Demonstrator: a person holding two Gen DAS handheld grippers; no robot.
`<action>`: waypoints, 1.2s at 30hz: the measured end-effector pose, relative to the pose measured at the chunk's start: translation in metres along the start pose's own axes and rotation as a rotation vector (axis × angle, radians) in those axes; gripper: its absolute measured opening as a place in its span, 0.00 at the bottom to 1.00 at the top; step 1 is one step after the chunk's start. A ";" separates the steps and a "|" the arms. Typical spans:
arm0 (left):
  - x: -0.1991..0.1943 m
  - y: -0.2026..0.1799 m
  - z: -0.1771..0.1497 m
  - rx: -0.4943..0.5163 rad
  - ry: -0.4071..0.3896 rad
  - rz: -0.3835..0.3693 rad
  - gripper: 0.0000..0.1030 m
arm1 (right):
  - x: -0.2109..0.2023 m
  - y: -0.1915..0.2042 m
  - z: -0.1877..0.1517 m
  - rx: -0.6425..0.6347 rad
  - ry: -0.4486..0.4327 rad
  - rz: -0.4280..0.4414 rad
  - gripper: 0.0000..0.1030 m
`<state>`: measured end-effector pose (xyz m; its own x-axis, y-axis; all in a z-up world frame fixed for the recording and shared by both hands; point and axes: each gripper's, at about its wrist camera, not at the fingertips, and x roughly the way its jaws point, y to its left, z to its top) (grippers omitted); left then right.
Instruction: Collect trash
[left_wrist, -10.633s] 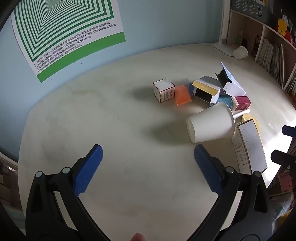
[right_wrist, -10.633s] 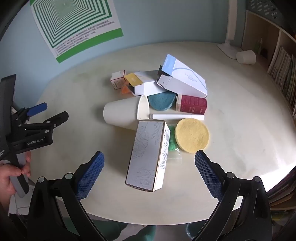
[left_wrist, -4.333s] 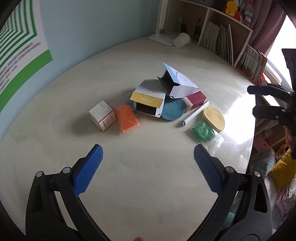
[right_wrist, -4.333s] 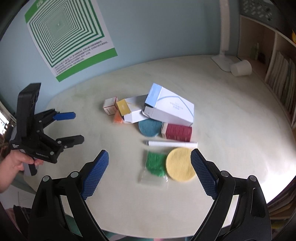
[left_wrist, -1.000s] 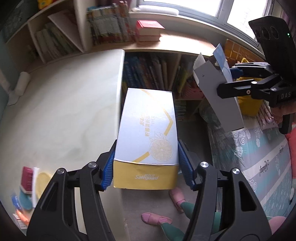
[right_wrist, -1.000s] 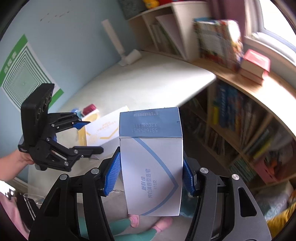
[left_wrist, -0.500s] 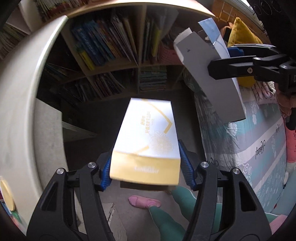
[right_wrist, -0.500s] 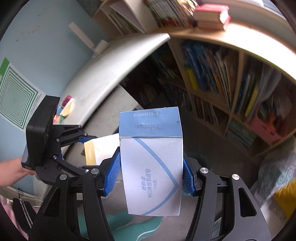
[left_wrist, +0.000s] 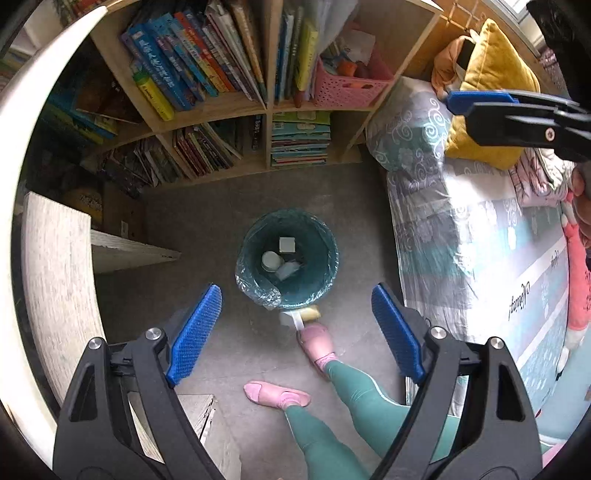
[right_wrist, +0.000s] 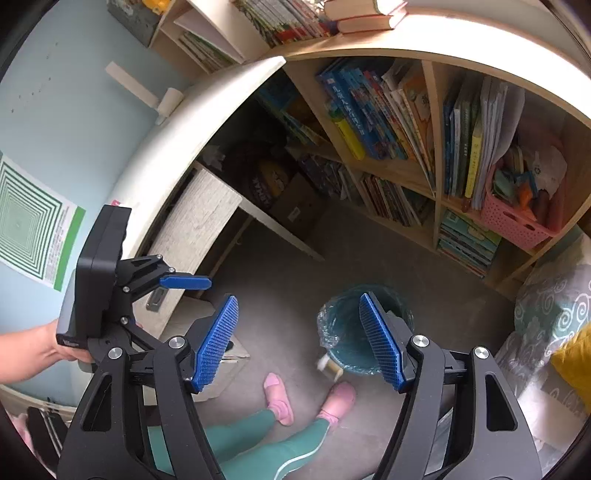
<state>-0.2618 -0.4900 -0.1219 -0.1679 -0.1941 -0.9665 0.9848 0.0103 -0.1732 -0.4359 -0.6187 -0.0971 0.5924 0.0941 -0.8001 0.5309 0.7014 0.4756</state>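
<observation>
A wooden bookshelf (left_wrist: 236, 103) packed with books is filling the upper part of both views, and a bed (left_wrist: 480, 240) with a patterned cover and a yellow pillow (left_wrist: 491, 92) is lying along the right side of the left wrist view. The pale edge of the tabletop (right_wrist: 207, 96) is curving across the upper left of the right wrist view. The person's 2 green trouser legs (left_wrist: 354, 398) and pink slippers (left_wrist: 314, 339) are standing on the grey floor (left_wrist: 207, 221).

A teal trash bin (left_wrist: 328, 266) with a clear plastic liner is sitting on the floor between the shelf and the feet. Inside it, 3 pale pieces of trash (left_wrist: 280, 254) are lying at the bottom. A yellow and white box (left_wrist: 301, 315) is showing blurred at the bin's near rim, just beside 1 slipper; whether it is touching the rim cannot be told.

The left gripper (left_wrist: 295, 328) is pointing steeply down over the bin, its jaws having just been opening, now standing wide apart with nothing between the blue pads (left_wrist: 195, 332). The right gripper (right_wrist: 299, 343) is likewise holding nothing, its jaws having just spread apart.
</observation>
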 end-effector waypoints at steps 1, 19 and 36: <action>-0.001 0.002 -0.001 -0.003 -0.001 0.002 0.79 | 0.000 -0.001 -0.001 0.004 0.001 0.003 0.67; -0.014 0.034 -0.055 -0.108 -0.016 0.048 0.84 | 0.021 0.018 -0.008 0.013 0.017 0.027 0.67; 0.126 0.052 -0.158 -0.097 -0.027 0.097 0.92 | 0.145 0.023 -0.215 0.238 0.029 -0.122 0.73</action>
<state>-0.2388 -0.3590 -0.2827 -0.0695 -0.2135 -0.9745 0.9874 0.1248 -0.0977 -0.4683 -0.4372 -0.2806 0.4999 0.0419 -0.8651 0.7265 0.5235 0.4452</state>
